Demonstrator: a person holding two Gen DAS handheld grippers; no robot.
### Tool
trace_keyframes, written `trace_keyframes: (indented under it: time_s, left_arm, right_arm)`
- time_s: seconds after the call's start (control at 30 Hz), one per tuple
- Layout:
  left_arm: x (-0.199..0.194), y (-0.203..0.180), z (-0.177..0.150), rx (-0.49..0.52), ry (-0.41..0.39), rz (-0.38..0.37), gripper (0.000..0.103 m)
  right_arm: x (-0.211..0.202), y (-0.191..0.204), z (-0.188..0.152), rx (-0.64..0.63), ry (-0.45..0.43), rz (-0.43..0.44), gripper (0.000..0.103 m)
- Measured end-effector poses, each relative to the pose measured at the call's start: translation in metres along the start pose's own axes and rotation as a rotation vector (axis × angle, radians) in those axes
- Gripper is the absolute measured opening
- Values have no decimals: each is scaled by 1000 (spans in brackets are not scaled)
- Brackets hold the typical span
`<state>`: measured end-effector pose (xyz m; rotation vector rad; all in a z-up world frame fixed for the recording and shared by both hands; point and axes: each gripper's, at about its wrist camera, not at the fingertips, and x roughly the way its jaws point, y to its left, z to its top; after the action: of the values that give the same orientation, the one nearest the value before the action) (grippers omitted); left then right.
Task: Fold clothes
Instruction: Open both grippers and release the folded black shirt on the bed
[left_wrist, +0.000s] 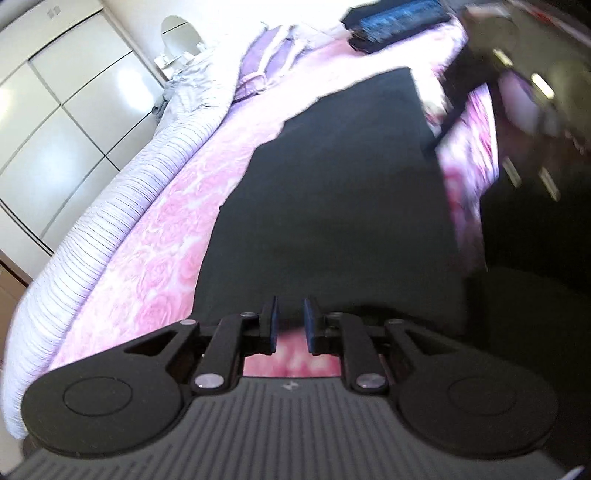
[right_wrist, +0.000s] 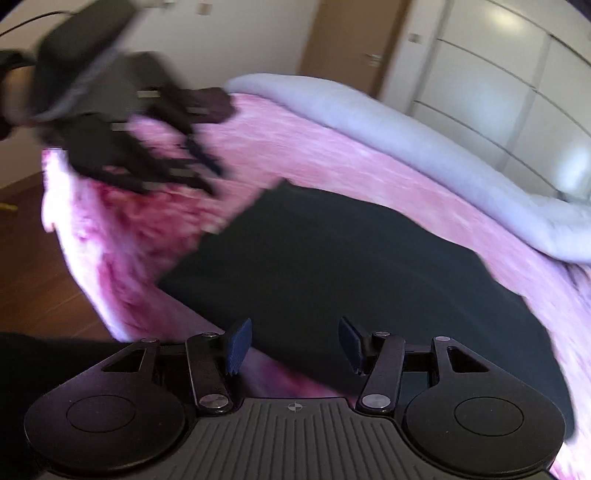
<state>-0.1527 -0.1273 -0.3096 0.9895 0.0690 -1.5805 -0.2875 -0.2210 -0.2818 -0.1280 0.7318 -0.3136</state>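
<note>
Bedroom with white wardrobe doors (left_wrist: 55, 122), wooden floor (right_wrist: 33, 280), and a bed under a pink rose-patterned bedspread (left_wrist: 147, 266), with a pale striped duvet (left_wrist: 81, 229) bunched along its far side. Lay spread flat on that bedspread: a dark, smooth-edged cloth garment (left_wrist: 332, 192), long axis running away from the left gripper (left_wrist: 290, 323), near edge just ahead of its fingertips. Left jaws stood narrowly parted, nothing between them, pink showing through the gap. Right gripper (right_wrist: 295, 345) hung over the garment's near edge from the other side, jaws wide apart and empty. Both about equally near an edge; motion blur hid finer detail. Could not tell whether already folded or laid out for folding.
</note>
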Motion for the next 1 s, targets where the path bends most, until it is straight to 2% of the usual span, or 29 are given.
trace_keyframes:
  time_s: [0.1, 0.2, 0.27, 0.33, 0.47, 0.57, 0.63, 0.73, 0.9, 1.0]
  left_arm:
    - [33, 16, -1, -52, 18, -45, 18]
    - [63, 24, -16, -41, 104, -66, 18]
    - [63, 28, -24, -65, 81, -74, 18]
    - [61, 32, -24, -105, 87, -76, 18]
    - [49, 30, -23, -117, 109, -30, 18]
    - [36, 28, -22, -140, 115, 7, 18]
    - [28, 27, -23, -171, 109, 23, 19]
    - [9, 24, -21, -257, 88, 43, 28]
    - [-18, 19, -19, -404, 63, 64, 39]
    - [-26, 15, -20, -458, 68, 65, 41]
  right_arm:
    - [29, 5, 9, 9, 9, 66, 53]
    - [59, 8, 6, 63, 42, 163, 53]
    - [58, 25, -3, 97, 69, 212, 53]
    - [57, 34, -6, 93, 67, 217, 54]
    - [47, 32, -7, 112, 79, 243, 54]
    - [18, 20, -9, 138, 65, 149, 54]
    - [0, 9, -15, 166, 76, 34, 54]
    - [-25, -10, -28, 245, 117, -151, 56]
    - [-69, -37, -55, 404, 192, -309, 64]
    - [-89, -43, -67, 454, 225, -377, 69]
